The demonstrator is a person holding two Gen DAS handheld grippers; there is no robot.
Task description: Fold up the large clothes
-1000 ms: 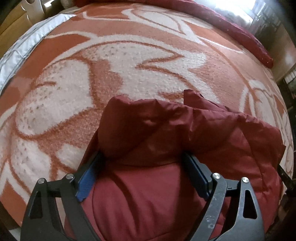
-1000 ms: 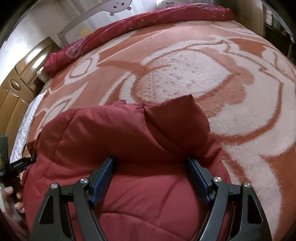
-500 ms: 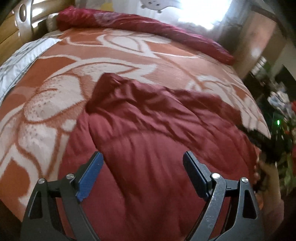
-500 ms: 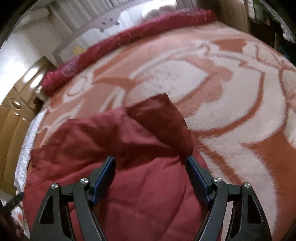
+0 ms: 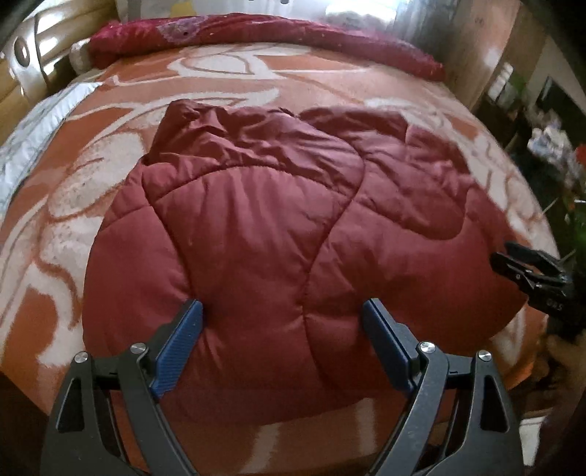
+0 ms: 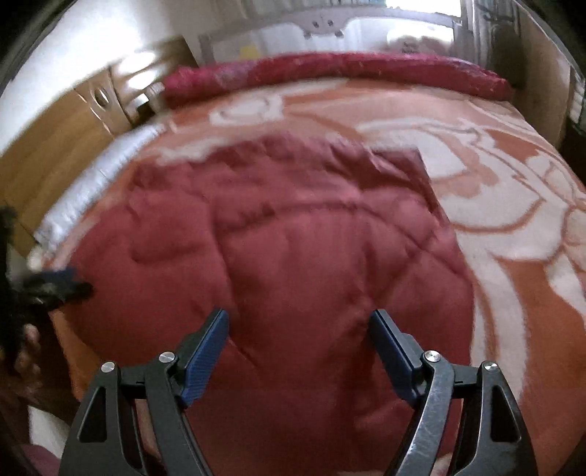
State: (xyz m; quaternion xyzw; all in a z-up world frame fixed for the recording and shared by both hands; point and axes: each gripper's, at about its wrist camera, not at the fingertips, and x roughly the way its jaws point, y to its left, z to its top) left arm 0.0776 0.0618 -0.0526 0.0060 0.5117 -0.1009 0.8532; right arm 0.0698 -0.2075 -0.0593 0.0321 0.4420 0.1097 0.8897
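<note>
Left wrist view is showing both grippers, jaws wide and empty, hovering over the folded quilted jacket (image 5: 293,227) on the bed (image 5: 110,153), likely needing another grasp.

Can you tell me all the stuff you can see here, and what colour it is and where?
puffy jacket: one, dark red, lying folded on the blanket
blanket: one, orange with white swirls, covering the bed
rolled quilt: one, red, along the bed's far edge
sheet: one, white, bed's left side
headboard: one, brown wood, left
left claw: one, black with blue pads, open above the jacket
right claw: one, black with blue pads, open above the jacket
</note>
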